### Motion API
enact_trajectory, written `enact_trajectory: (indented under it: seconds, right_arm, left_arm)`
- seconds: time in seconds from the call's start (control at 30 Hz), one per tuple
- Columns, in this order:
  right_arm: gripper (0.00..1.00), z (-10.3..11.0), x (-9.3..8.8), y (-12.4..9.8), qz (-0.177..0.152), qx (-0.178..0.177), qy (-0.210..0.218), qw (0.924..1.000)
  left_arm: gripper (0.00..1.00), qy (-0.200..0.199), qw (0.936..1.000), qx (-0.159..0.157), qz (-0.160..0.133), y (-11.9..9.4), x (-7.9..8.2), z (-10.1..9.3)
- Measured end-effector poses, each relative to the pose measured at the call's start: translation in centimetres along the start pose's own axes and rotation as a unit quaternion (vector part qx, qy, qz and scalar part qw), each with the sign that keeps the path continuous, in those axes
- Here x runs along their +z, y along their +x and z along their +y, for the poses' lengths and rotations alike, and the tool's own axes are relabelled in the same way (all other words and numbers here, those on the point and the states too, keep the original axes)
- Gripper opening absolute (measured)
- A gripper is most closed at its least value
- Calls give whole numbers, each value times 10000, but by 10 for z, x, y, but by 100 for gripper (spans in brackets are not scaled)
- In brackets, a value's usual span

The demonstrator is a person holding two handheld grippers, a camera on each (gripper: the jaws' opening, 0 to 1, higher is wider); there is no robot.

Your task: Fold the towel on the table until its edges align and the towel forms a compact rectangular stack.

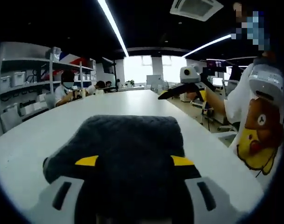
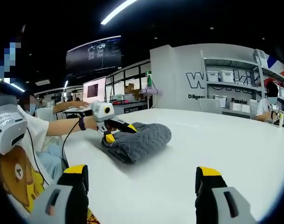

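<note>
The dark grey knitted towel lies folded in a thick bundle on the white counter. The left gripper has its fingers spread across the towel's edge; the right gripper, fingers spread and empty, hangs well apart. Likely the final squaring step: next, press and align the edges.

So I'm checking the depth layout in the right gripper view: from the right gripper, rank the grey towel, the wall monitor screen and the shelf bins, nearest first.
From the right gripper:
1. Grey towel, folded on the white table, left of centre, with the left gripper at it.
2. Shelf bins, on the right wall shelving beyond the table.
3. Wall monitor screen, high on the left; its order with the bins is close.
</note>
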State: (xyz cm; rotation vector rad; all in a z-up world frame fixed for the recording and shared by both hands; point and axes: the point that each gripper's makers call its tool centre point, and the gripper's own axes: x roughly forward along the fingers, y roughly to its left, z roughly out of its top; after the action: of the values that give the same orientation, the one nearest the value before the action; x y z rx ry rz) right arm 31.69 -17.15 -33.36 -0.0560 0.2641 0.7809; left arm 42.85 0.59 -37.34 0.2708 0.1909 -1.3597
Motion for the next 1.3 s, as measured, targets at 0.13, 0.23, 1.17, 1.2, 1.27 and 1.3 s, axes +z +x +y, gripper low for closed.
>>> enact_trajectory:
  seconds: [0.13, 0.23, 1.17, 1.2, 1.27, 1.3]
  right_arm:
    - [100, 3, 0, 1, 39, 35, -40, 10000]
    - [100, 3, 0, 2, 87, 37, -48, 9999]
    - [100, 13, -3, 31, 1155, 233, -420, 9921]
    - [100, 12, -4, 31, 1187, 215, -401, 9919]
    - [100, 10, -3, 30, 1205, 129, -346, 9920]
    - [100, 8, -2, 29, 1200, 94, -350, 9921]
  left_arm:
    - [68, -191, 9993, 300, -103, -5, 10, 4]
    - [74, -65, 9971, 722, -218, -16, 24, 8]
    - [99, -1474, 9274, 3176, 1315, -177, -18, -93]
    - [99, -1553, 9262, 3178, 1305, -177, -18, -94]
    - [99, -1598, 9252, 3180, 1317, -178, -18, -98]
    - [99, -1595, 9239, 3208, 1345, -179, -18, -98]
